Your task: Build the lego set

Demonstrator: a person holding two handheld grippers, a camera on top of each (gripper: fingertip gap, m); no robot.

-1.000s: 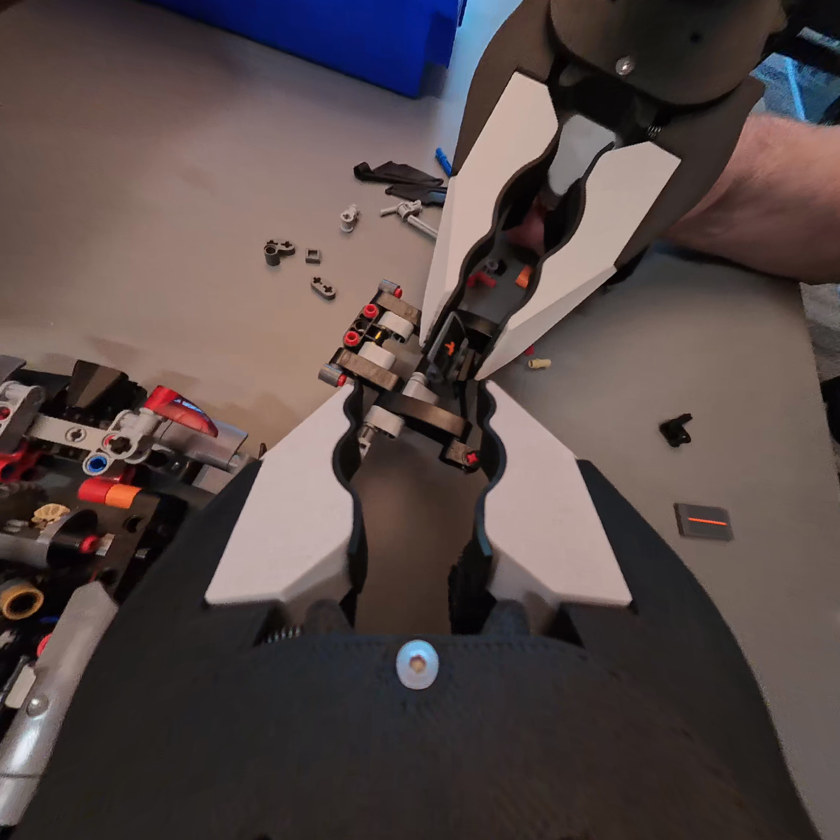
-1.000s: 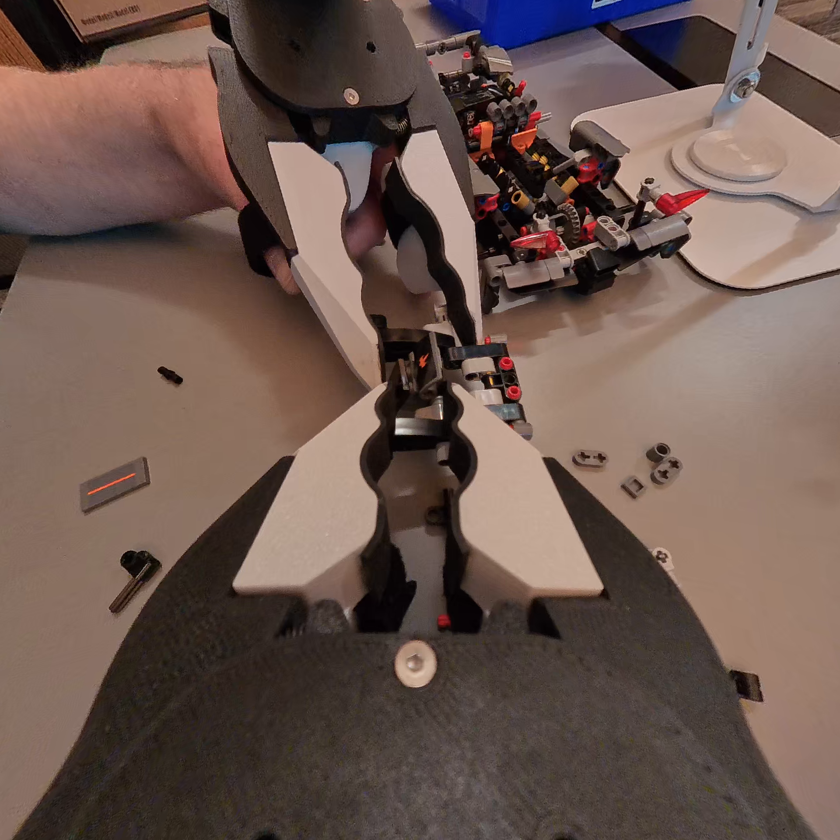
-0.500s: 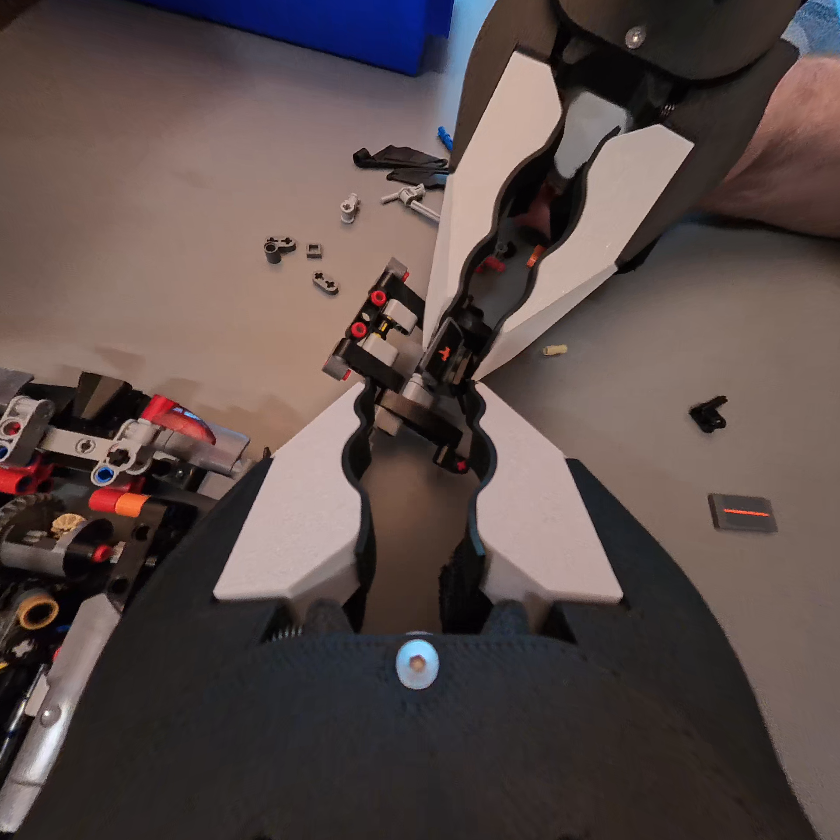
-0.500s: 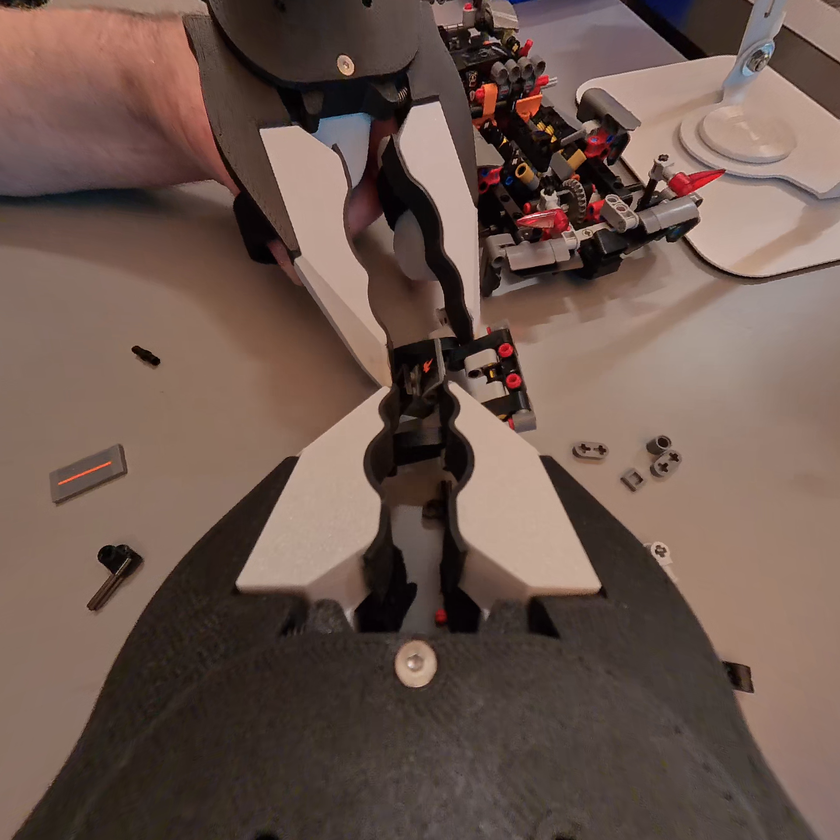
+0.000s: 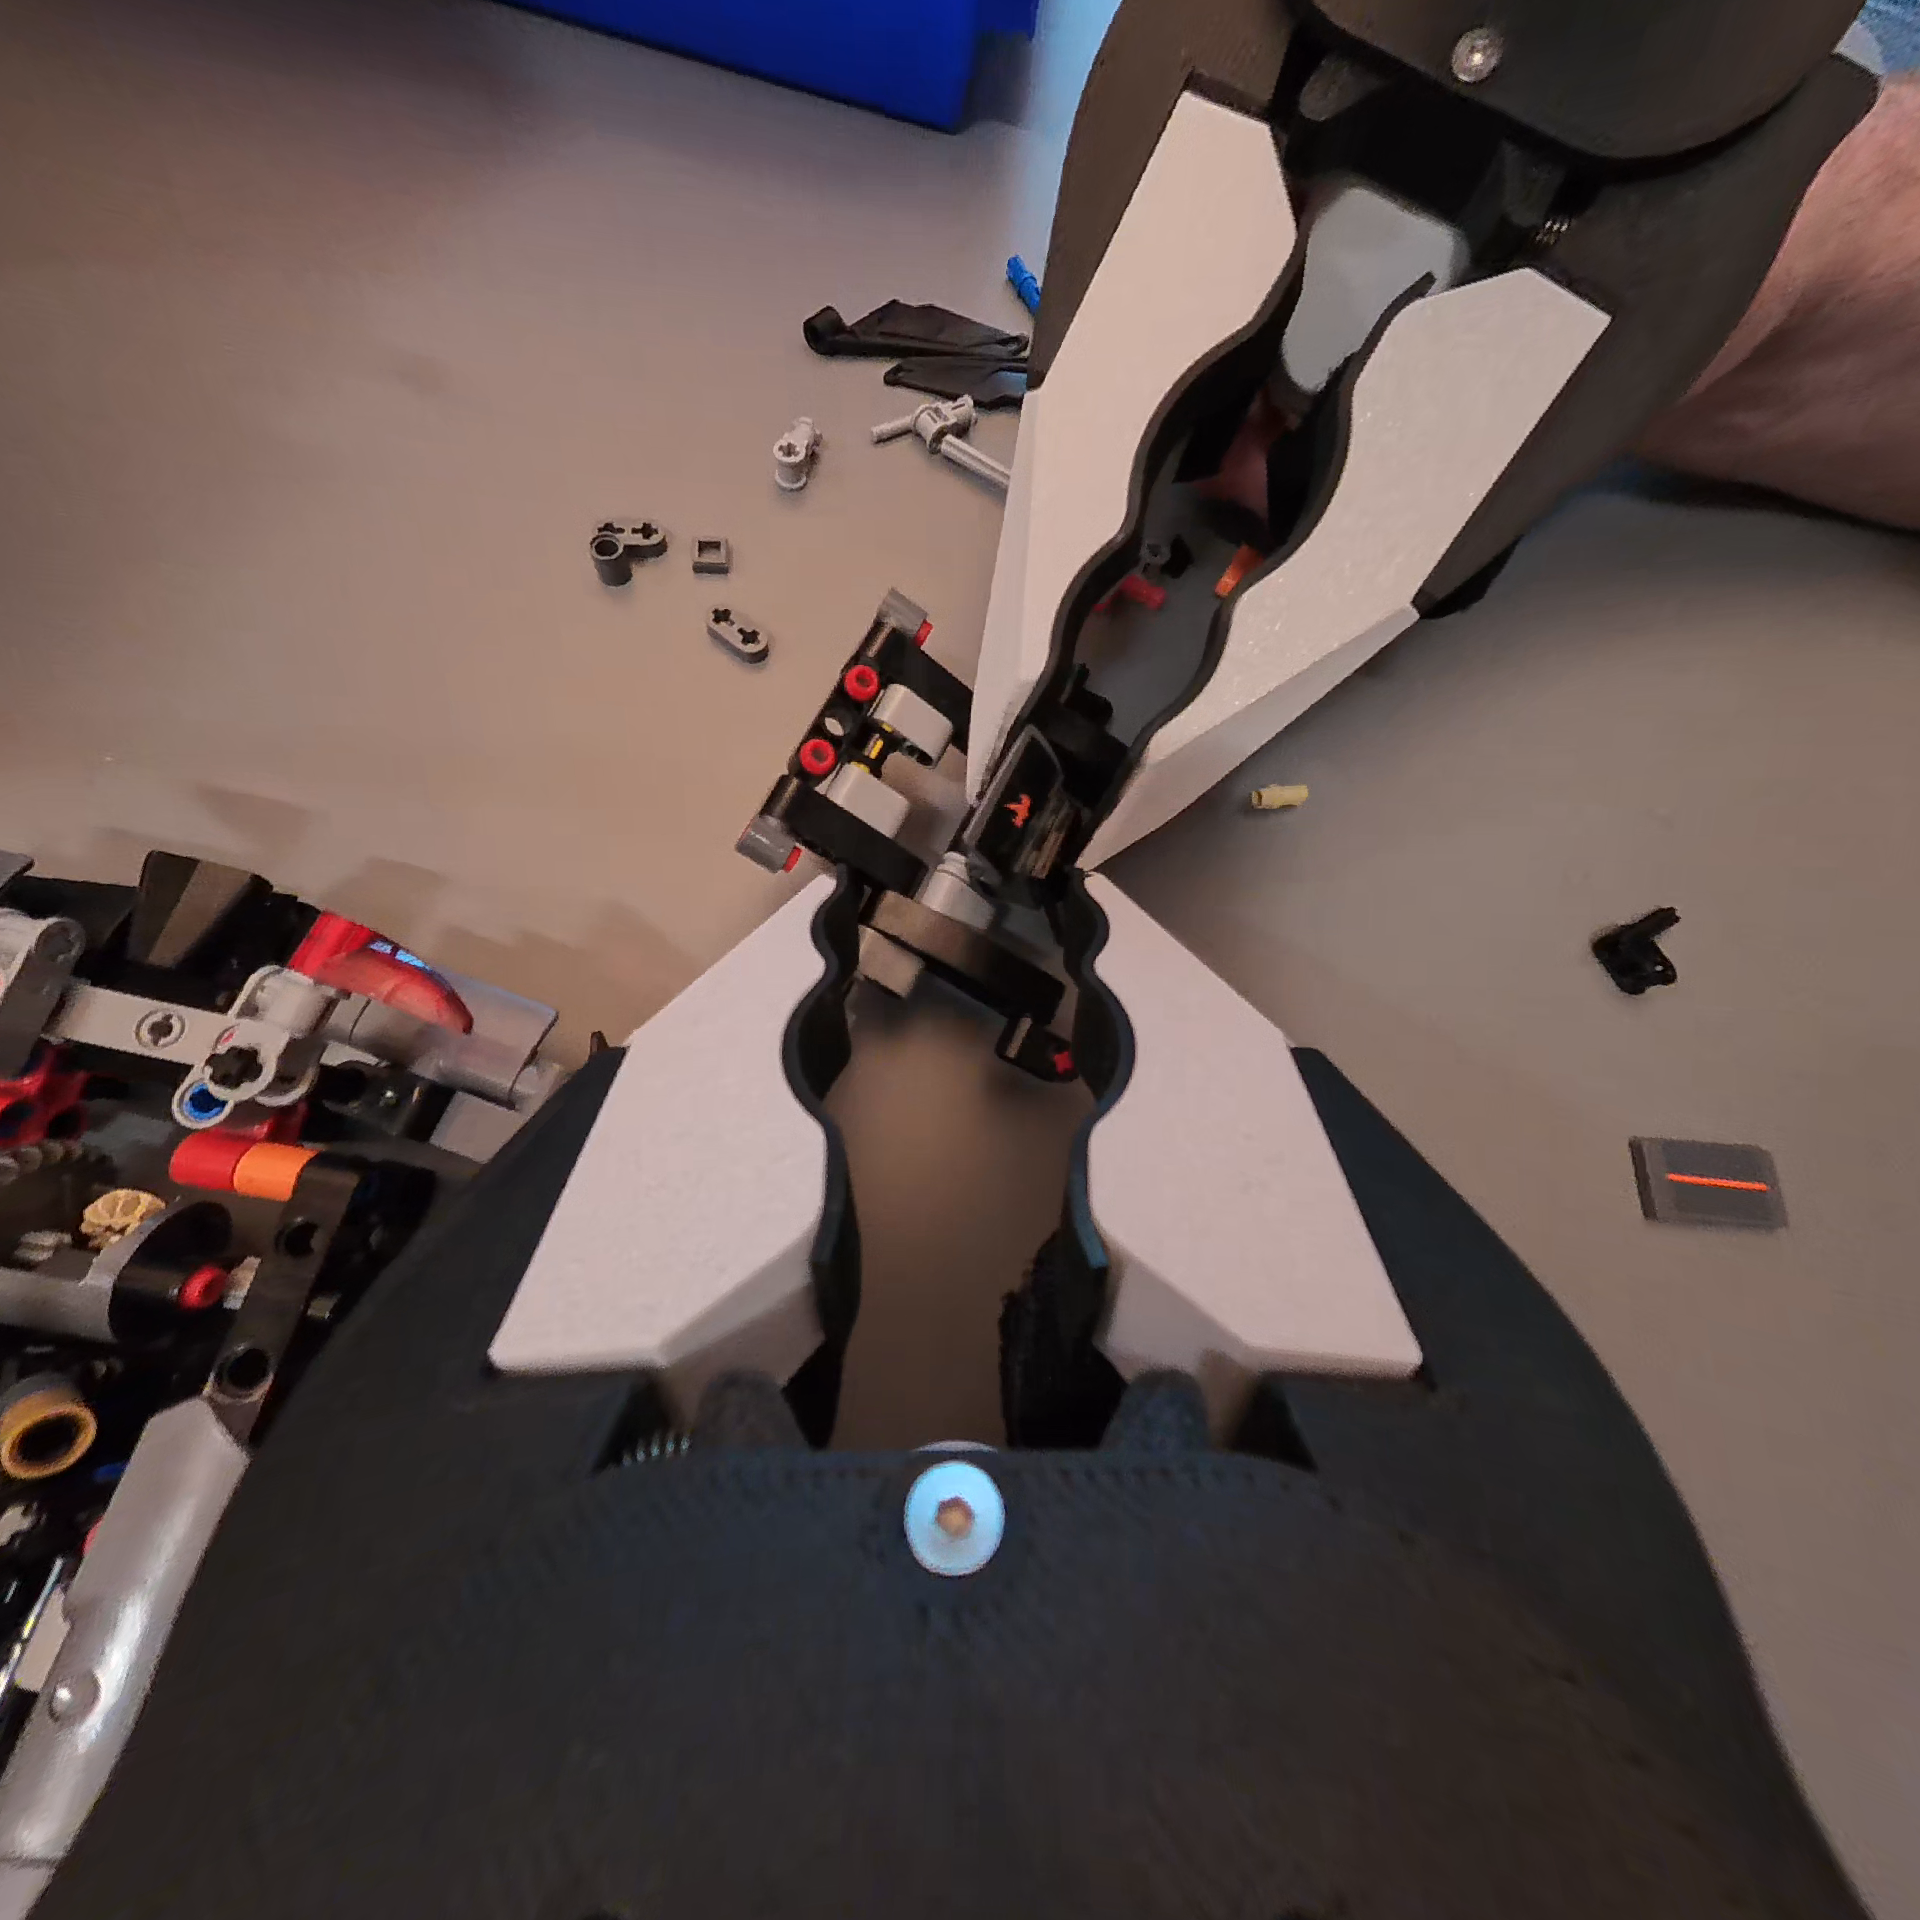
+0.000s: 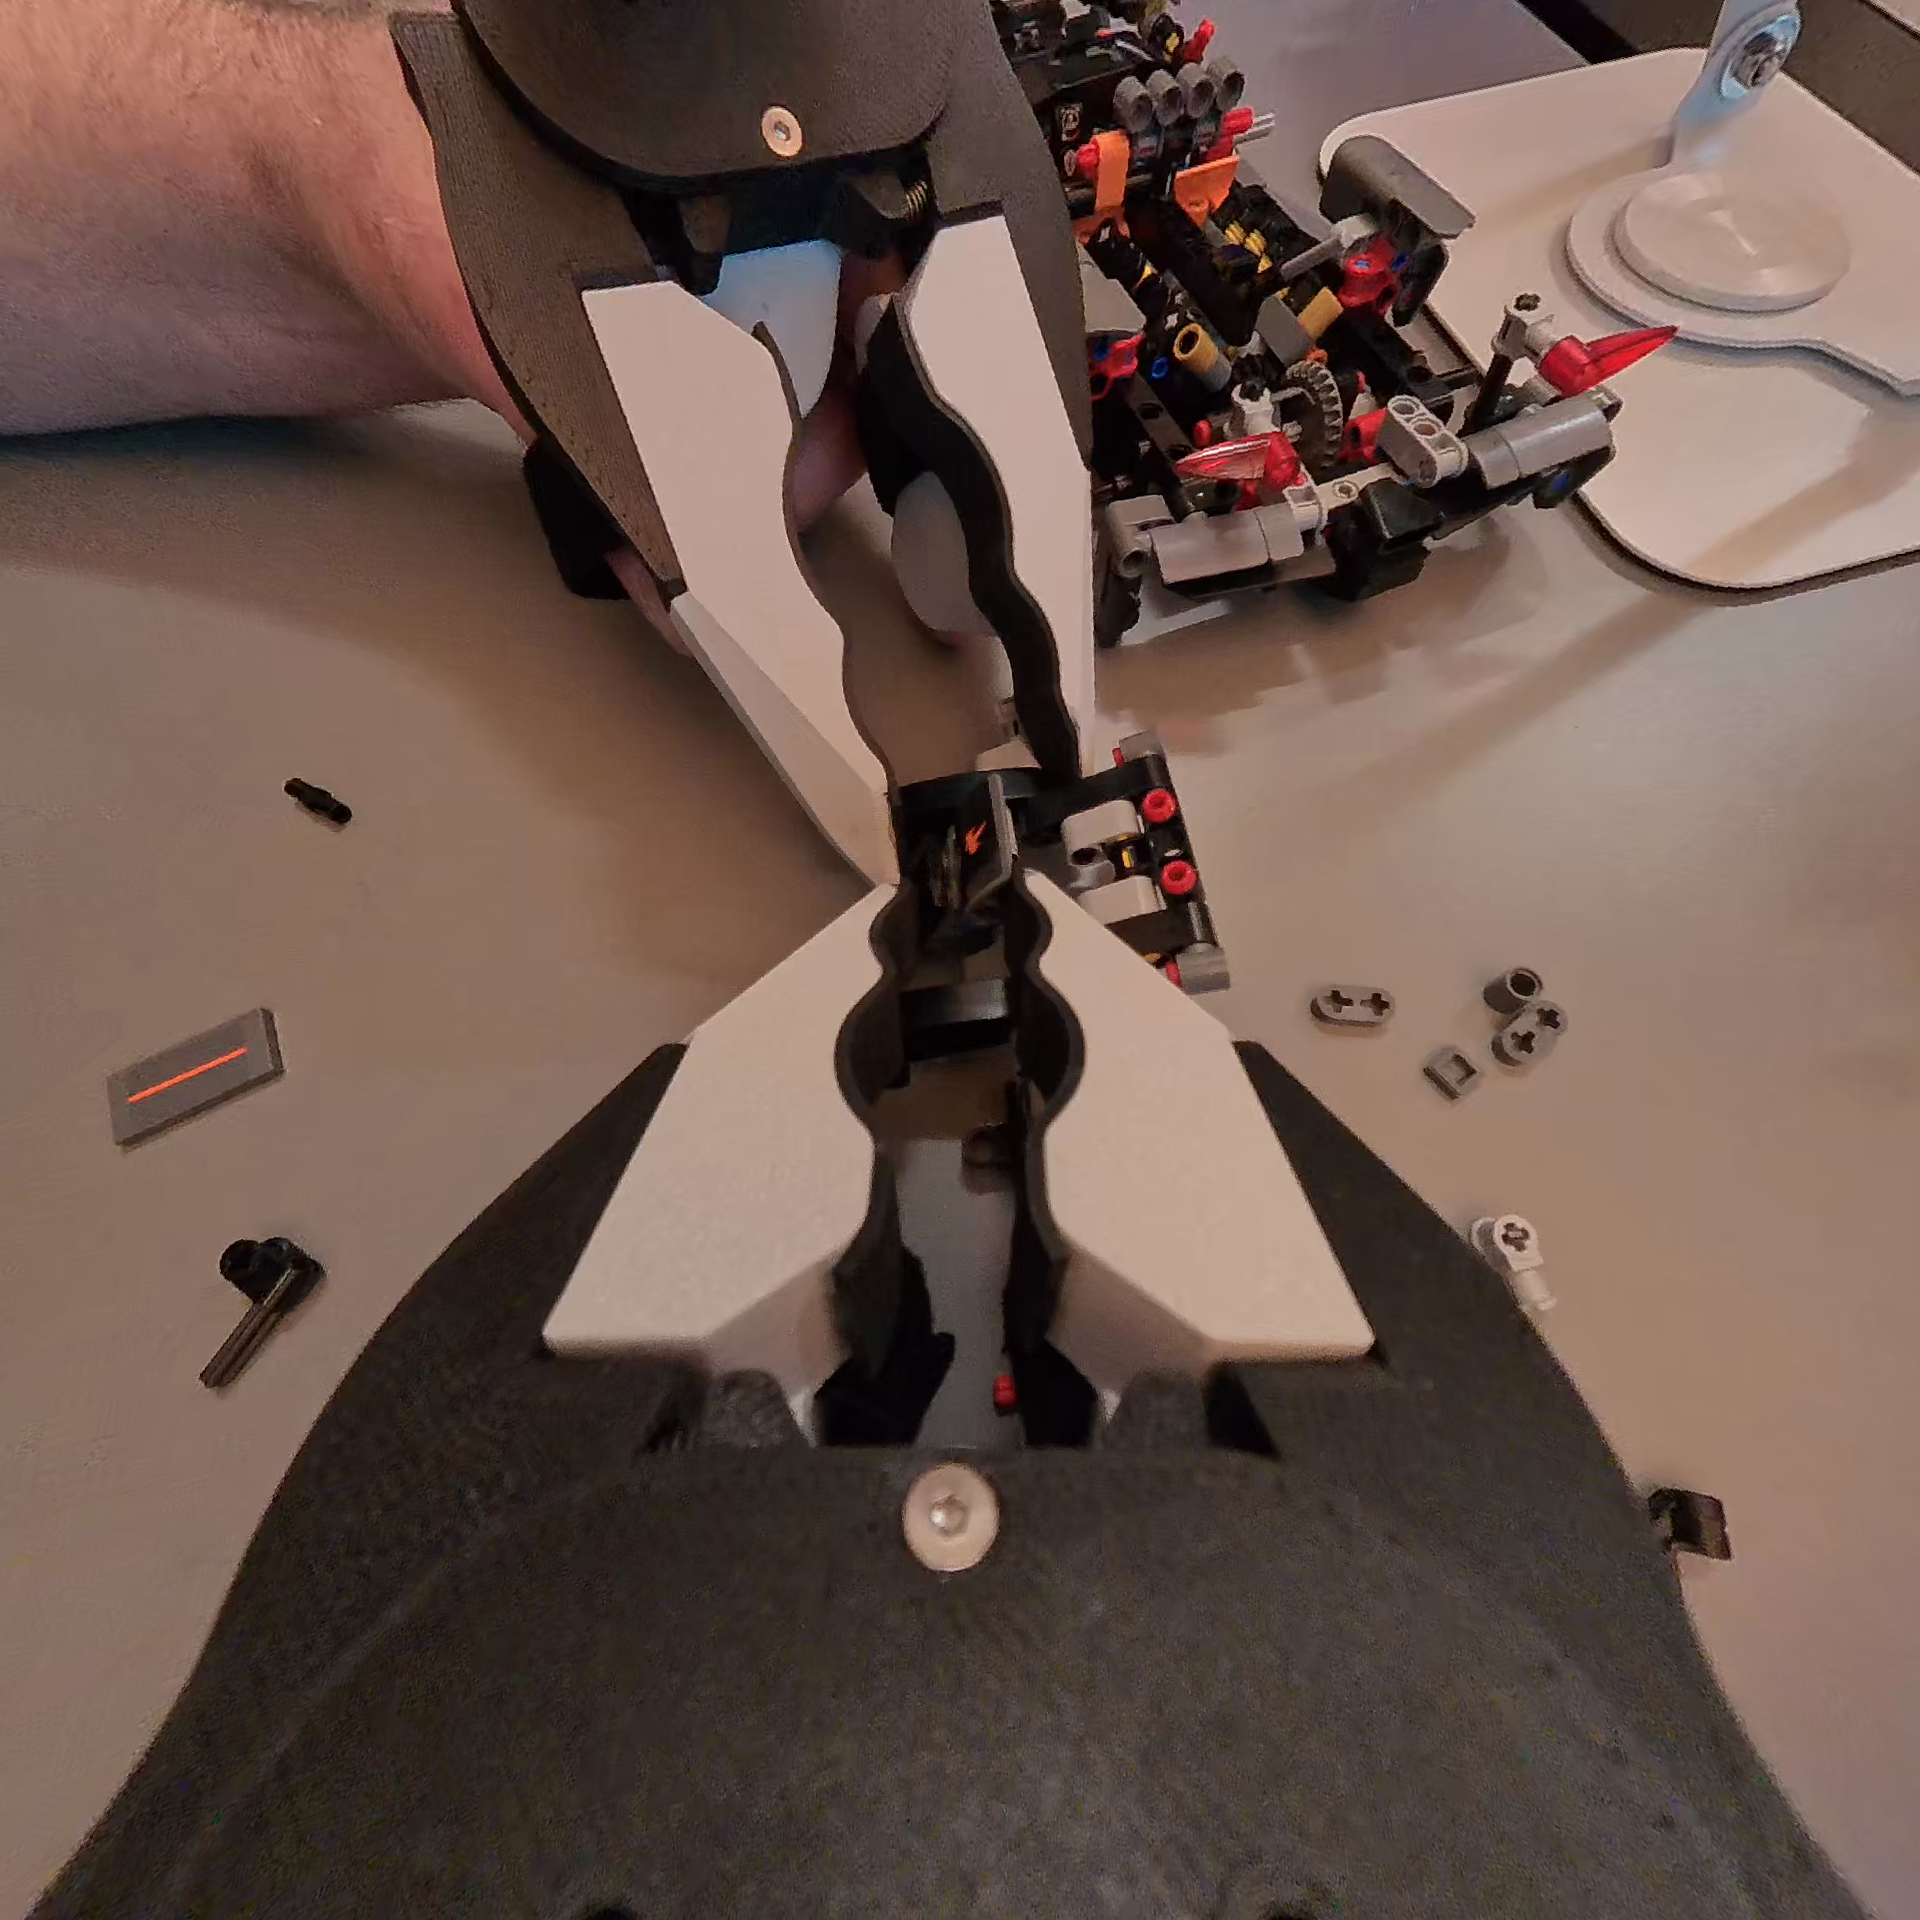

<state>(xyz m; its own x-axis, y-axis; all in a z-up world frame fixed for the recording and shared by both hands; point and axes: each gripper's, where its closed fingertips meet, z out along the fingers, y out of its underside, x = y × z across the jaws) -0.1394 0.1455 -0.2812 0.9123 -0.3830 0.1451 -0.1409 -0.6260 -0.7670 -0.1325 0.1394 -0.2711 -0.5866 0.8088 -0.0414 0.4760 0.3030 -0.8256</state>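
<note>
The left gripper [image 5: 961,894], white wedge fingers with wavy black inner edges, is clamped on a small lego assembly [image 5: 914,821] of black beams, grey cylinders and red pins, held above the grey table [image 5: 364,364]. The right gripper [image 5: 1023,831] grips its far end (a black tile bearing a small orange mark). Beyond lie loose grey connectors [image 5: 623,545]; a blue bin [image 5: 831,42] stands farthest.
</note>
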